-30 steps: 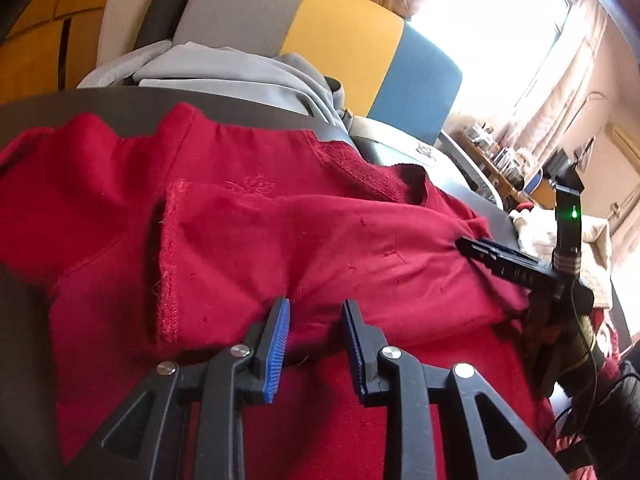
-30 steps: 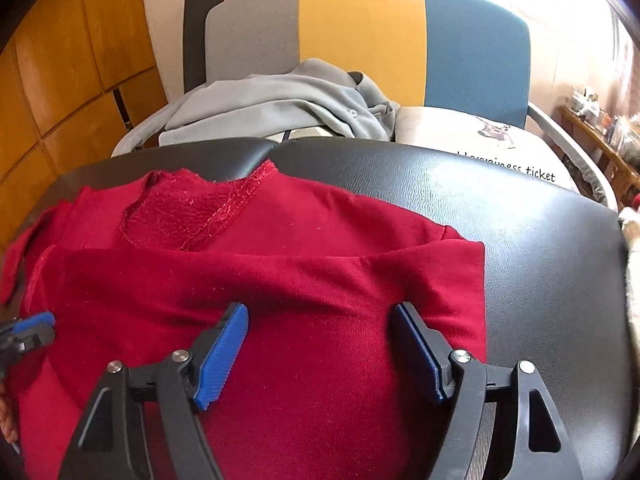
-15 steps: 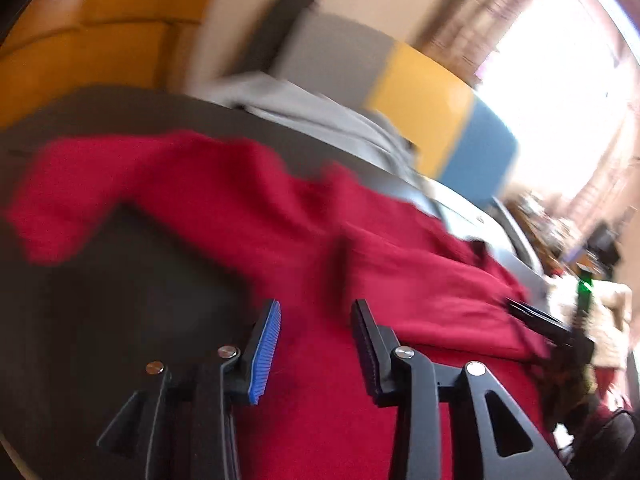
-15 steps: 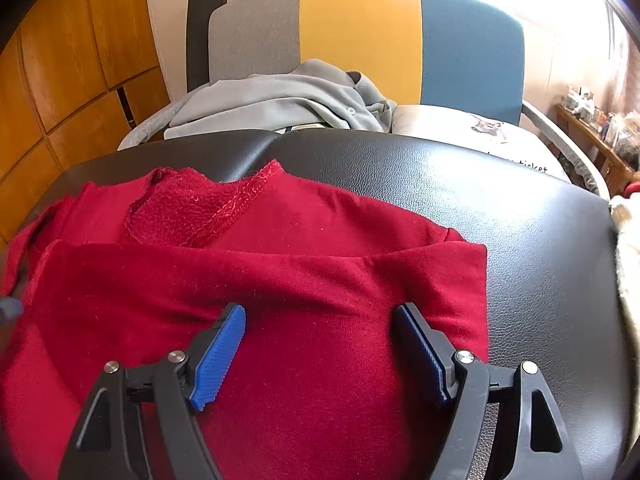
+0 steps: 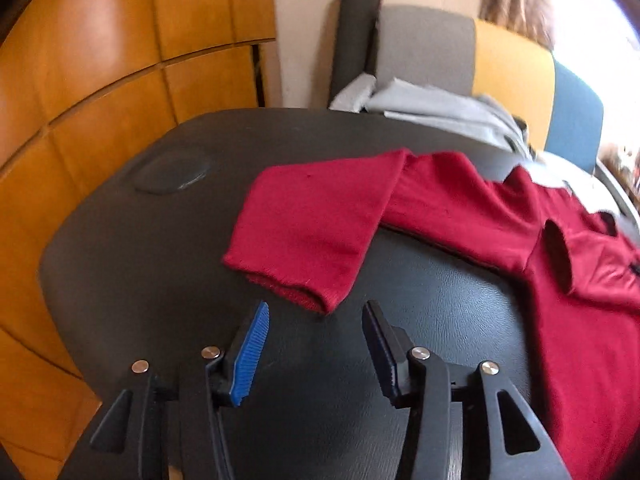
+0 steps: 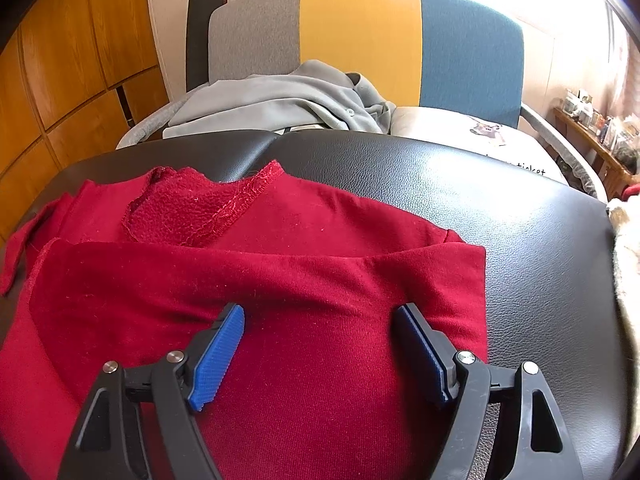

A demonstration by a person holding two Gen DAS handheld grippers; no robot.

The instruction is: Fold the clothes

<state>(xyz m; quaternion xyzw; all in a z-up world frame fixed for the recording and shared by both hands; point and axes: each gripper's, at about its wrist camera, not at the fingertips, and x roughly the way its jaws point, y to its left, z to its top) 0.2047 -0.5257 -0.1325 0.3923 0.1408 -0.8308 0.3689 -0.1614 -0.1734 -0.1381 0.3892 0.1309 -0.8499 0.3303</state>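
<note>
Lying on the black padded counter (image 5: 132, 240) is a red sweater (image 6: 280, 280), part folded, its lower portion doubled up over the body below the neckline (image 6: 192, 208). One sleeve (image 5: 316, 224) extends flat toward the counter's left end, cuff nearest the left gripper (image 5: 316, 340). That gripper hangs with jaws wide apart just short of the cuff, holding nothing. The right gripper (image 6: 320, 344) sits with jaws wide over the folded body, fabric between them ungripped. A grey garment (image 6: 280, 100) lies on the grey, yellow and blue chair (image 6: 360, 32) behind the counter.
</note>
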